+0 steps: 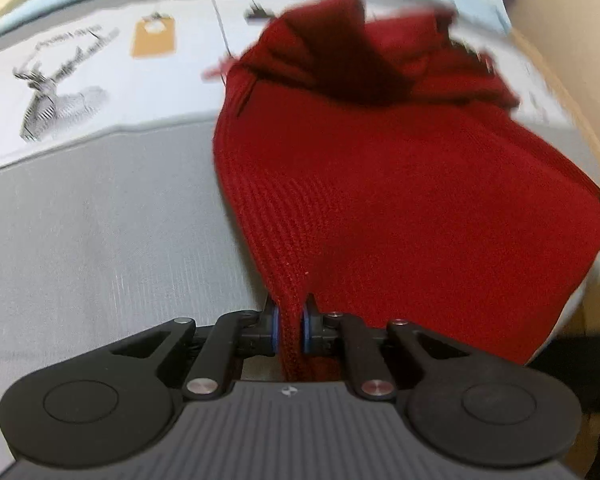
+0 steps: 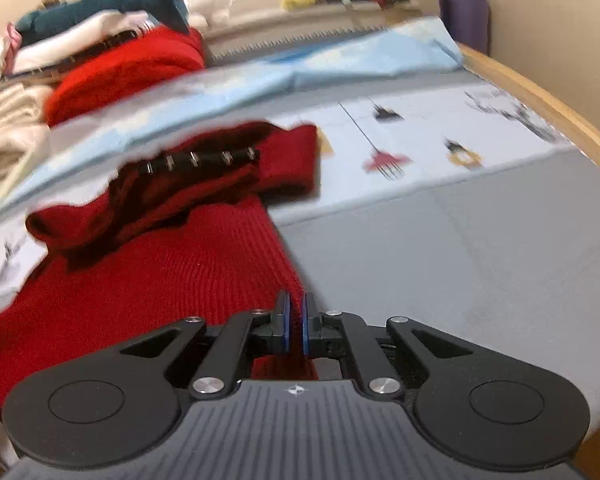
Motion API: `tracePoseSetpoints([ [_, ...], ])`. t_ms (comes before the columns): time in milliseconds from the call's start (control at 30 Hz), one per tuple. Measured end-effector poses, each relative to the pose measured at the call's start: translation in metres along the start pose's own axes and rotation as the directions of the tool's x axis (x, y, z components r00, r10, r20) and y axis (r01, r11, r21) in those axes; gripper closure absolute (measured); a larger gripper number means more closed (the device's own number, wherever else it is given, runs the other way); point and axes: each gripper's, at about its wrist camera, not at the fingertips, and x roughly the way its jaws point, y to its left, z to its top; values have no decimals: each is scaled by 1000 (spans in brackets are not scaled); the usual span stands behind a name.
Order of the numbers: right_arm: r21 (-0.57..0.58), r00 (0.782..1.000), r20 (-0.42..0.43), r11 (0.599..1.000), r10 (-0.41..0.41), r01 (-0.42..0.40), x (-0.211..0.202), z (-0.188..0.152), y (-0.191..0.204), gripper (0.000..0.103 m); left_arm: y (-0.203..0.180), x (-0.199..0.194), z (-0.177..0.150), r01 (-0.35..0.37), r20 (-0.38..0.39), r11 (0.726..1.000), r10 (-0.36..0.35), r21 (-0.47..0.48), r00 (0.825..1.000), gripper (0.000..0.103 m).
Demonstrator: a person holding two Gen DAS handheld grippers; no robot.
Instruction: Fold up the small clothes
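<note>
Red knitted garment (image 1: 400, 208) is spread on a grey bed cover (image 1: 100, 240), and it is pinched at its near hem at two corners. The left gripper (image 1: 290, 326) is clamped on a fold of the knit at the garment's left corner, the fabric bunched between the blue pads. The right gripper (image 2: 294, 328) is closed on a thinner edge of the same garment (image 2: 172, 280) at the right corner. The body of the garment runs away from both tools, and its far end is rumpled, with a dark strip bearing small metal fastenings (image 2: 204, 158) showing there.

The step in hand is judged to be the grasp at the start of a fold: both near corners are taken, and nothing is folded over yet. The next move is likely to call for both corners to be raised together and carried forward over the far end, the hem kept taut and level between the tools so that the edges meet squarely.

Beyond the garment, a printed white sheet (image 1: 80, 80) and a pale blue cloth (image 2: 300, 68) are seen. Left of the right tool and further off, a brighter red garment (image 2: 128, 68) lies on a heap of pale clothes. The rumpled far end may be caught under the fold. The grey cover to either side of the tools is unobstructed.
</note>
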Motion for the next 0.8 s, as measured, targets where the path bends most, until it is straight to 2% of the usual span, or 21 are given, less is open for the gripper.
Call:
tracePoseSetpoints([
  [33,0,998,-69,1000,-9,9,6,-7,-8,99,-3,4,-4,-2,-33,1000,3,27,999,92],
  [100,-37,976,-215,999,-25,17,22,-22,-15,98,-9,11,-9,2,-94,997,5,78,996,91],
  [133,-62,968,-251,998,-32,16,28,-28,-15,98,-13,13,-10,4,-111,994,8,109,994,90],
  [167,-92,967,-251,995,-46,23,30,-31,-11,97,-16,13,-9,6,-112,991,9,134,994,89],
  [200,-114,972,-227,993,-53,28,30,-30,-7,95,-19,11,-6,6,-105,989,10,149,994,89],
  [267,-128,989,-122,989,-86,70,24,-23,1,91,-19,3,6,-27,-44,992,33,124,998,80],
  [300,-98,994,-69,992,-86,79,22,-16,1,80,-18,-2,13,-41,-3,994,42,100,999,80],
  [367,2,999,23,1000,-25,25,18,-4,0,67,-22,-14,28,-51,89,998,46,49,995,79],
  [433,68,996,79,997,40,-46,17,5,-3,67,-30,-20,43,-55,164,998,54,2,985,79],
  [533,106,986,116,986,119,-132,34,17,10,67,-52,-19,67,-31,246,999,38,-31,968,79],
  [667,176,977,77,962,200,-210,68,37,36,67,-88,-5,95,23,318,999,-15,-22,948,79],
  [800,229,971,45,944,234,-238,108,49,61,65,-129,18,119,29,319,999,-36,28,947,79],
])
